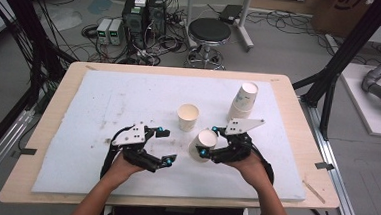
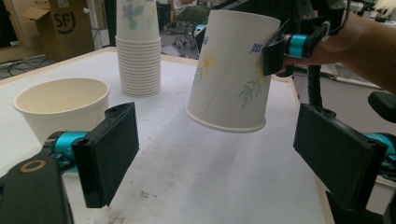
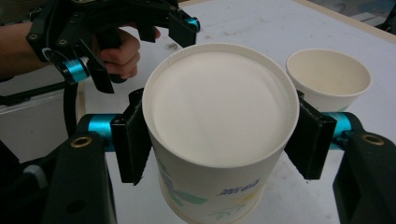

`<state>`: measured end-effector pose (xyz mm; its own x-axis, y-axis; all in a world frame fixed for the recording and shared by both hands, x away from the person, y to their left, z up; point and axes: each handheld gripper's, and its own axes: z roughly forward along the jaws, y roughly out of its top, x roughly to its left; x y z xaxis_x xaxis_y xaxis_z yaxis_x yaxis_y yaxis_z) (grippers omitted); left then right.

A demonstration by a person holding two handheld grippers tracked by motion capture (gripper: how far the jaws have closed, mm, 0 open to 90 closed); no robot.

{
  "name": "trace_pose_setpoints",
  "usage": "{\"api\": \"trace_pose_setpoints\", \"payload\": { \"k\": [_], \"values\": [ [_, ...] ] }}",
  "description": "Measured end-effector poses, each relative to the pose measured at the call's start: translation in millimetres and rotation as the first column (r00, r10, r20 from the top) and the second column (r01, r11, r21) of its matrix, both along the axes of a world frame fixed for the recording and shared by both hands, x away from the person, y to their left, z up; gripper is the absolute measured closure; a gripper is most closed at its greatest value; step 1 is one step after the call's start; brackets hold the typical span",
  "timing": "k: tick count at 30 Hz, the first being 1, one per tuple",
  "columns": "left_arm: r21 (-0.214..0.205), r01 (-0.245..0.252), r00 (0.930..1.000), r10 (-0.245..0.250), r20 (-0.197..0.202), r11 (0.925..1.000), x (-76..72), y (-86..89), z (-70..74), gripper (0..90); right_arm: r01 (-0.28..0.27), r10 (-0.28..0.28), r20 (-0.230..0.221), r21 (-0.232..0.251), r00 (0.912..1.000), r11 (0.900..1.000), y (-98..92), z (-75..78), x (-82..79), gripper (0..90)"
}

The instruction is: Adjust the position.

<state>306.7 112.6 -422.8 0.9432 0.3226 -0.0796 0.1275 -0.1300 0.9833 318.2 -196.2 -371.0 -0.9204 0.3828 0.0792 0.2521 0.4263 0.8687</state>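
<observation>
My right gripper (image 1: 208, 141) is shut on a flower-printed paper cup (image 1: 200, 145), held off the mat near its base. The cup (image 2: 231, 74) is tilted, its rolled mouth pointing down toward my left gripper. In the right gripper view both black pads (image 3: 133, 135) press the cup (image 3: 219, 121), whose flat white base faces the camera. My left gripper (image 1: 167, 146) stands wide open just left of it with nothing between its pads (image 2: 109, 154). An upright empty cup (image 1: 188, 117) stands behind them, and a tall stack of cups (image 1: 242, 101) stands farther right.
A white foam mat (image 1: 103, 102) covers the wooden table (image 1: 53, 109). Beyond the far edge stand a black stool (image 1: 209, 36) and electronics with cables on the floor. A black frame post (image 1: 341, 61) rises at the right.
</observation>
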Motion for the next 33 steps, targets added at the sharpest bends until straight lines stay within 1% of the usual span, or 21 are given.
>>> {"api": "trace_pose_setpoints", "payload": {
  "k": [2,5,7,9,10,11,15,17,20,21,24,25,26,29,32,33],
  "values": [
    [0.002,0.010,0.9999,-0.010,-0.003,0.9999,1.2,-4.4,-0.9,14.1,-0.003,0.003,0.007,0.002,1.0000,1.0000,0.4,-0.4,0.5,33.4],
    [0.010,0.028,0.9996,-0.028,-0.006,0.9996,2.5,-11.7,-1.8,14.1,-0.010,0.011,-0.007,0.011,0.9999,0.9999,1.8,-0.3,-0.8,33.4],
    [0.014,0.044,0.9990,-0.044,-0.005,0.9989,3.1,-17.4,-2.4,14.1,-0.016,0.016,-0.001,0.013,0.9999,0.9998,3.2,-0.3,-1.0,33.4],
    [0.019,0.058,0.9983,-0.058,-0.007,0.9981,3.5,-23.9,-3.6,14.3,-0.023,0.023,-0.005,0.014,0.9997,0.9996,5.0,-0.2,-1.5,33.4],
    [0.020,0.061,0.9981,-0.061,-0.007,0.9980,3.7,-25.2,-4.0,14.3,-0.030,0.030,-0.014,0.014,0.9994,0.9994,6.2,-0.4,-2.2,33.4],
    [0.018,0.067,0.9977,-0.067,-0.011,0.9976,3.9,-28.6,-4.8,14.3,-0.031,0.031,-0.008,0.013,0.9995,0.9994,6.8,-0.6,-1.9,33.4],
    [0.026,0.079,0.9969,-0.078,-0.011,0.9966,4.6,-36.0,-6.2,14.3,-0.048,0.048,-0.021,0.012,0.9986,0.9988,10.7,-1.9,-3.1,33.4],
    [0.028,0.087,0.9961,-0.087,-0.010,0.9958,4.8,-39.1,-6.6,14.3,-0.054,0.054,-0.017,0.015,0.9984,0.9984,12.4,-2.1,-3.6,33.4],
    [0.026,0.097,0.9953,-0.097,-0.005,0.9949,4.7,-41.4,-6.2,15.2,-0.065,0.065,-0.019,0.021,0.9977,0.9977,14.3,-2.2,-4.3,33.5],
    [0.023,0.099,0.9951,-0.099,-0.006,0.9948,4.5,-42.2,-6.1,15.4,-0.065,0.065,-0.026,0.024,0.9975,0.9976,14.7,-2.1,-4.8,33.5],
    [0.019,0.107,0.9942,-0.107,-0.005,0.9940,4.2,-43.9,-6.2,17.1,-0.076,0.077,-0.033,0.041,0.9965,0.9963,15.7,-3.0,-4.7,33.5],
    [0.022,0.111,0.9939,-0.111,-0.002,0.9936,4.1,-44.4,-6.2,17.6,-0.079,0.081,-0.044,0.049,0.9957,0.9956,16.1,-3.3,-5.1,33.5],
    [0.021,0.117,0.9931,-0.117,-0.002,0.9929,3.9,-44.9,-6.3,18.1,-0.083,0.085,-0.040,0.057,0.9956,0.9949,16.4,-3.8,-4.7,33.5],
    [0.023,0.128,0.9917,-0.128,0.002,0.9915,3.7,-45.9,-6.7,21.8,-0.087,0.090,-0.048,0.063,0.9948,0.9942,17.4,-4.5,-5.1,33.6],
    [0.025,0.128,0.9917,-0.128,0.005,0.9914,3.6,-45.9,-6.9,25.3,-0.091,0.095,-0.059,0.070,0.9938,0.9934,17.8,-5.2,-5.3,33.7],
    [0.024,0.129,0.9916,-0.129,0.005,0.9913,3.7,-45.8,-6.9,25.6,-0.090,0.094,-0.055,0.072,0.9940,0.9933,17.9,-5.5,-5.1,33.7]
  ]
}}
